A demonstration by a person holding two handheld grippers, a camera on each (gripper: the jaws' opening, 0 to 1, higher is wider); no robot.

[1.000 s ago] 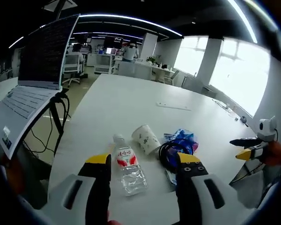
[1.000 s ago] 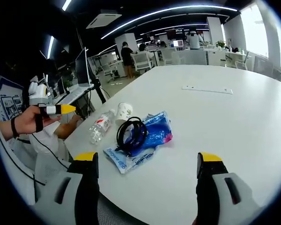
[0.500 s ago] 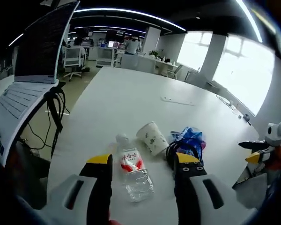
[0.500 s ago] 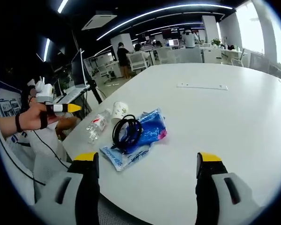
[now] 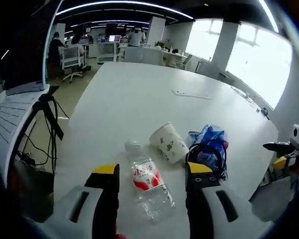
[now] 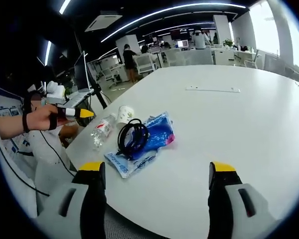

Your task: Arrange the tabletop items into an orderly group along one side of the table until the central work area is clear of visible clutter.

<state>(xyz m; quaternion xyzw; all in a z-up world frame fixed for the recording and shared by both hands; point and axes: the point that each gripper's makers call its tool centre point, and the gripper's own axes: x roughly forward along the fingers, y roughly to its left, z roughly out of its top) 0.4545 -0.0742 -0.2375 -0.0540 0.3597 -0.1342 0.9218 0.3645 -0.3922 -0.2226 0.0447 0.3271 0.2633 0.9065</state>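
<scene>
A clear water bottle (image 5: 148,184) with a red label lies on the white table (image 5: 134,99), between the open jaws of my left gripper (image 5: 153,172). Beside it a white paper cup (image 5: 168,143) lies on its side. Further right a coiled black cable (image 5: 205,155) rests on blue plastic packets (image 5: 212,139). In the right gripper view the same bottle (image 6: 100,132), cup (image 6: 124,115), cable (image 6: 132,139) and packets (image 6: 148,144) sit near the table's left edge, well ahead of my open right gripper (image 6: 153,172). The left gripper (image 6: 74,113) hangs left of the bottle, held by a hand.
An open laptop (image 5: 17,107) on a stand with dangling cables stands off the table's left edge. A flat white strip (image 5: 192,94) lies farther along the table. Office desks, chairs and people are in the background. The right gripper (image 5: 289,149) shows at the right.
The left gripper has come closer to the bottle, which now lies between its jaws in view. In the right gripper view the hand with the left gripper has shifted toward the bottle.
</scene>
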